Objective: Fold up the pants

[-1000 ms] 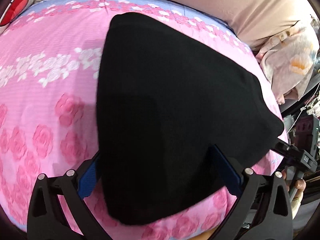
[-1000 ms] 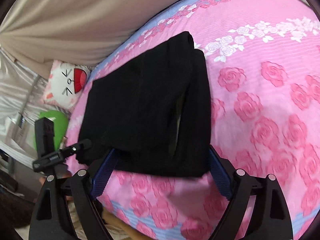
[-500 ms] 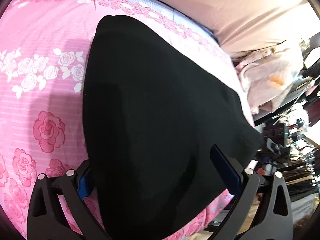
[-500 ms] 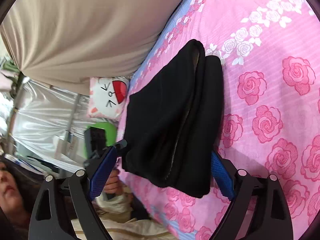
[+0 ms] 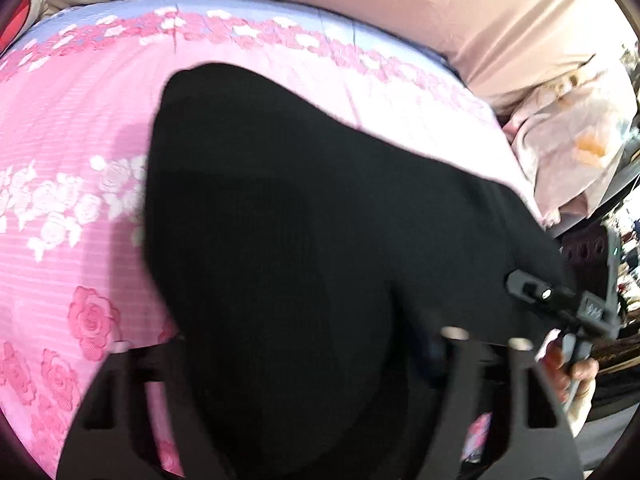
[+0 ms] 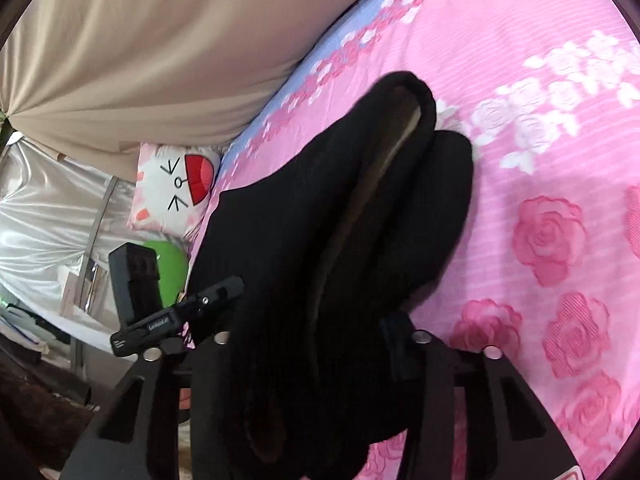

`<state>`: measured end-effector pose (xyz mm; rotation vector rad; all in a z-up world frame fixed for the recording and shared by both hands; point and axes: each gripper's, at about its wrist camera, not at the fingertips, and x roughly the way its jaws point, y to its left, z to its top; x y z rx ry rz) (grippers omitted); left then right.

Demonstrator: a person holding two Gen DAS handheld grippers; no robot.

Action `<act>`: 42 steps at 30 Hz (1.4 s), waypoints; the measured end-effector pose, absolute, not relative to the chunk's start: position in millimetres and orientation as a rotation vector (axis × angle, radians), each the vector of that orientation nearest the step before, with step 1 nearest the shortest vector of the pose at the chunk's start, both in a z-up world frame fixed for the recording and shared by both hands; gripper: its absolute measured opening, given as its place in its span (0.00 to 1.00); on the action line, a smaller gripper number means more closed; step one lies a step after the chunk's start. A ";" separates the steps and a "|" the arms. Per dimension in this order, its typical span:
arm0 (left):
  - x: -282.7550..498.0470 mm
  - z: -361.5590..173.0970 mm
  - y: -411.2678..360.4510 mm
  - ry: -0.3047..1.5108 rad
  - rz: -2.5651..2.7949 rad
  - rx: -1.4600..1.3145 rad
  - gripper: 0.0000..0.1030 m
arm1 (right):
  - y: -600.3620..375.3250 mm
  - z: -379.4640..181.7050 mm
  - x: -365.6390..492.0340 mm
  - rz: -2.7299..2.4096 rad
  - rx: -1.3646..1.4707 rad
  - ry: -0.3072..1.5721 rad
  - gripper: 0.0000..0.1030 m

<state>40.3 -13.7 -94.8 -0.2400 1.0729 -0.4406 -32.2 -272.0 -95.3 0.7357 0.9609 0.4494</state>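
Black pants (image 5: 300, 200) lie folded on a pink rose-print bedsheet (image 5: 60, 140). My left gripper (image 5: 304, 344) is at their near edge, its jaws closing with the black fabric filling the gap between them; this view is blurred. In the right wrist view the pants (image 6: 360, 220) are bunched, one fold gaping to show a brown lining. My right gripper (image 6: 308, 332) is closing on their near end, and the cloth is gathered between its fingers. Each view catches the other gripper's fingers (image 5: 532, 286) (image 6: 200, 304) at the same near edge.
A beige cloth (image 5: 440, 8) hangs behind the bed. A floral pillow (image 5: 580, 148) lies past the bed's right end. A cat-face cushion (image 6: 176, 188), a green object (image 6: 172, 264) and silvery fabric (image 6: 48, 220) sit off its left end. A hand (image 5: 576, 372) grips the right gripper's handle.
Both pairs of jaws have narrowed from wide open onto the pants' near edge. The cloth there has bunched up and the fold has opened in the right wrist view.
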 end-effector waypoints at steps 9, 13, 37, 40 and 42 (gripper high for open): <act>-10.2 -54.7 -18.4 1.012 -0.430 -0.156 0.34 | -243.3 -54.2 -77.4 0.363 0.597 0.887 0.35; -35.2 -44.7 -17.3 0.999 -0.438 -0.121 0.33 | -234.9 -42.5 -105.6 0.369 0.580 0.874 0.35; -132.0 170.0 4.5 0.329 -0.432 0.029 0.28 | -186.5 182.5 -183.3 0.471 0.233 0.315 0.35; -126.4 196.1 1.0 0.238 -0.413 0.047 0.28 | -182.8 213.5 -170.4 0.461 0.184 0.236 0.35; -119.6 213.6 -1.3 0.179 -0.396 0.057 0.28 | -181.5 230.8 -158.7 0.455 0.163 0.201 0.35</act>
